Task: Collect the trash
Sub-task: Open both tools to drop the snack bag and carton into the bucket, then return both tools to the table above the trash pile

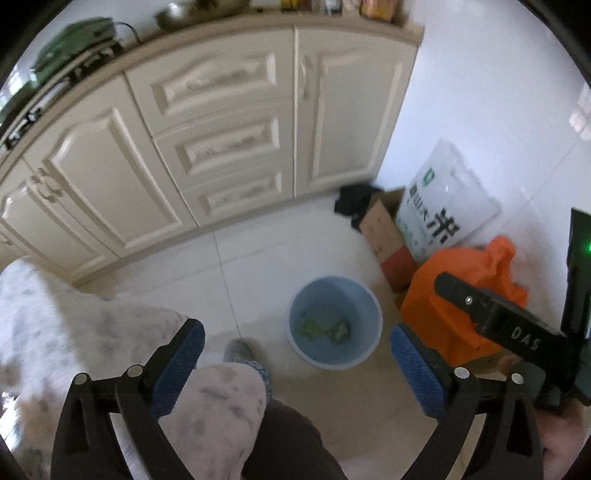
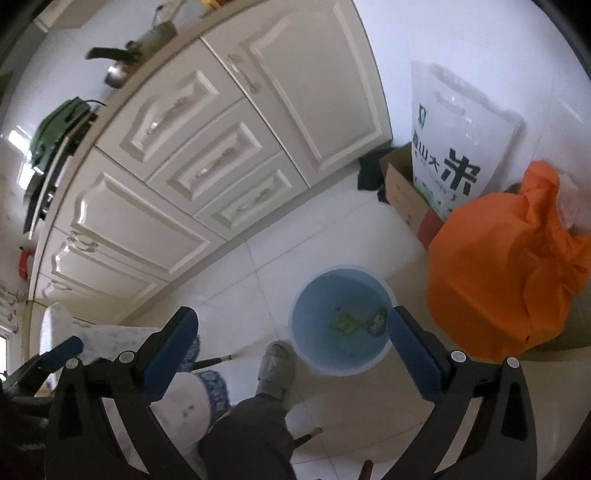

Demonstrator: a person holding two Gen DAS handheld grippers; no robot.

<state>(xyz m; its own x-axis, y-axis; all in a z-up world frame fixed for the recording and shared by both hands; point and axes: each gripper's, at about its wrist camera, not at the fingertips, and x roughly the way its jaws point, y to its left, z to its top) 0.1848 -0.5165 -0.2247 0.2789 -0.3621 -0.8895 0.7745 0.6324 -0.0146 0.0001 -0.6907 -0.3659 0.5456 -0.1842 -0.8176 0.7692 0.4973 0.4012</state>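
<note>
The left gripper [image 1: 297,354] hangs above the kitchen floor with its jaws spread wide, blue pads far apart and nothing pressed between them. Behind the gap lie the person's knee in dark trousers [image 1: 291,439] and a pale spotted cloth [image 1: 218,410] draped over it, neither touched by the pads. The right gripper [image 2: 291,336] is likewise wide open and empty; its right pad overlaps the rim of the bucket in view, though whether it touches I cannot tell.

The light blue bucket [image 1: 364,345] stands on the white tiled floor [image 1: 258,258], just right of the person's grey slipper [image 1: 238,352]. At its bottom lie the trash scraps [image 1: 325,328], greenish bits with a darker crumpled piece beside them; from the right wrist the same scraps [image 2: 356,323] show near the bucket's right side.

To the right of the bucket sits a bulging orange bag [image 2: 509,273], close to it but apart. Farther back a cardboard box [image 2: 404,197] holds a white rice sack [image 2: 458,136] leaning on the wall, with something black [image 2: 369,170] on the floor beside the box. The cream cabinet doors and drawers [image 1: 207,147] run along the far left, under a surface [image 1: 155,40] carrying a green appliance [image 1: 77,40] and a metal pan [image 1: 173,16]. In the left wrist view the other gripper's black finger [image 1: 491,314] crosses in front of the orange bag.
</note>
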